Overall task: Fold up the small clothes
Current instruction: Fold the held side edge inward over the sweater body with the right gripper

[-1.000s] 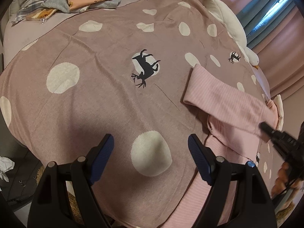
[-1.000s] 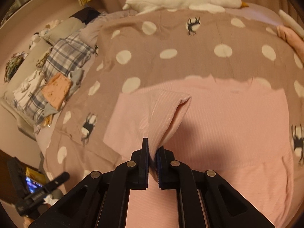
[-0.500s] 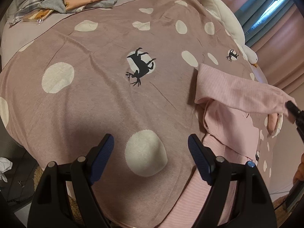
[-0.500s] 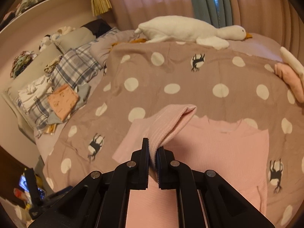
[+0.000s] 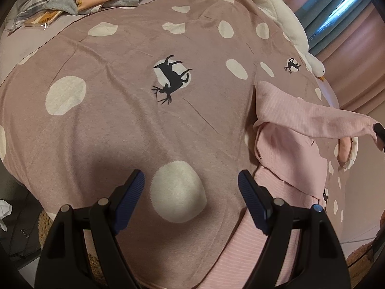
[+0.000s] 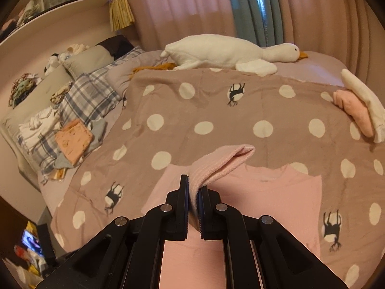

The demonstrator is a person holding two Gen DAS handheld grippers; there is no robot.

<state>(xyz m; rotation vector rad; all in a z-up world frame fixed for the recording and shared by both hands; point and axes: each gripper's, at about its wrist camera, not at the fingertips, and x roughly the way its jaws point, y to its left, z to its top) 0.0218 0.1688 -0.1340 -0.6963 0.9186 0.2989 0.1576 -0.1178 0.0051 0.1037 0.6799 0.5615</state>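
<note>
The pink ribbed top (image 6: 264,192) lies spread flat on the dotted blanket (image 6: 216,110), its body near the blanket's front edge, and one sleeve (image 6: 223,161) is lifted clear of the blanket. The right gripper (image 6: 193,192) has its jaws pinched almost together on the cuff end of that sleeve, the fabric caught between the two pads; it is tipped moderately downward, so the sleeve drapes forward from the pads in a loose tube whose open fold hangs above the blanket, just beyond the top's neckline. In the left wrist view the same sleeve (image 5: 312,120) stretches as a raised band from the top's shoulder out to the right gripper's dark tip (image 5: 380,130) at the frame's right edge. The left gripper (image 5: 191,185) points steeply down at the blanket, jaws standing wide apart with nothing between them but a white dot of the blanket below; its right finger hovers at the top's left edge (image 5: 284,192). Farther out from the top, a white plush goose (image 6: 228,53) lies along the blanket's far edge, a folded pink garment (image 6: 353,110) sits at the blanket's right side, and a peach folded cloth (image 6: 73,142) rests on plaid bedding (image 6: 89,98) to the left of the blanket.
</note>
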